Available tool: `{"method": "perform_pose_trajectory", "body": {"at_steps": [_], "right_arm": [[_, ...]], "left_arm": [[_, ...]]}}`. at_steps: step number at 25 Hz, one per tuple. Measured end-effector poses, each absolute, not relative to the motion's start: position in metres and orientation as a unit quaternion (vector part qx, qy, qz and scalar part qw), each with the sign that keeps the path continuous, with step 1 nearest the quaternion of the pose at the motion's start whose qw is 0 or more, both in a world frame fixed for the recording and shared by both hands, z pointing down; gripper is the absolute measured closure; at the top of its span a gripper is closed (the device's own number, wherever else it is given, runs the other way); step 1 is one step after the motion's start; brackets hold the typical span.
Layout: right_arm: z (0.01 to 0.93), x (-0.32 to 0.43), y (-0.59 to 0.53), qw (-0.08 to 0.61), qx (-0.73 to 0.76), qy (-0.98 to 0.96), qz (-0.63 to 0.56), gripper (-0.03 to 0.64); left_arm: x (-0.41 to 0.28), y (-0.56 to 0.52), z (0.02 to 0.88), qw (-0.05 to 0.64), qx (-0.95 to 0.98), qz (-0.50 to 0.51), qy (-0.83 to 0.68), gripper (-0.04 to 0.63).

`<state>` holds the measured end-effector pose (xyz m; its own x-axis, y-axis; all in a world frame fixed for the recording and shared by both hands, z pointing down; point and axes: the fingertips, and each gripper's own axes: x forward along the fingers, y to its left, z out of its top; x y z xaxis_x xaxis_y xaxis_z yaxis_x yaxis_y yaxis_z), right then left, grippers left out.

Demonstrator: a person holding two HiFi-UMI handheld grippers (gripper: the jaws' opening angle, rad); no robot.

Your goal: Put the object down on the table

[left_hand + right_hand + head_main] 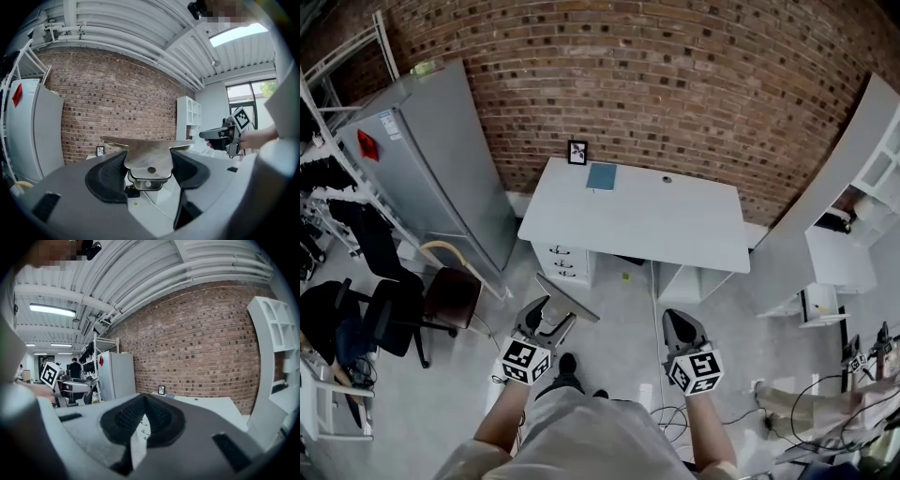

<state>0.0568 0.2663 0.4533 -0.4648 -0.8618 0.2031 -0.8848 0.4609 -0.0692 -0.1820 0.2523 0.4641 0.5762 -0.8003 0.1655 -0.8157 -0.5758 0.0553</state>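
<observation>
Nearest the lens, left tool (549, 319) clamped on the narrow end of a flat metal plate (574, 302). The plate is in the air above the floor, short of the white worktop (656, 225). Alongside, right tool (679, 321) has pads together, nothing between them.

Left hand-held gripper (547, 319) jaws wide, clamping; right hand-held gripper (678, 323) jaws together.
</observation>
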Motion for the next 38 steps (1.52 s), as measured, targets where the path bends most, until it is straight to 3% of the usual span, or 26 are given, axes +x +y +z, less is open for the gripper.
{"method": "perform_pose_trajectory", "body": {"at_steps": [38], "right_arm": [[0.473, 0.02, 0.029, 0.109, 0.604, -0.782, 0.111, 0.615]], "left_arm": [[-0.209, -0.041, 0.488, 0.073, 0.934, 0.081, -0.339, 0.318]]}}
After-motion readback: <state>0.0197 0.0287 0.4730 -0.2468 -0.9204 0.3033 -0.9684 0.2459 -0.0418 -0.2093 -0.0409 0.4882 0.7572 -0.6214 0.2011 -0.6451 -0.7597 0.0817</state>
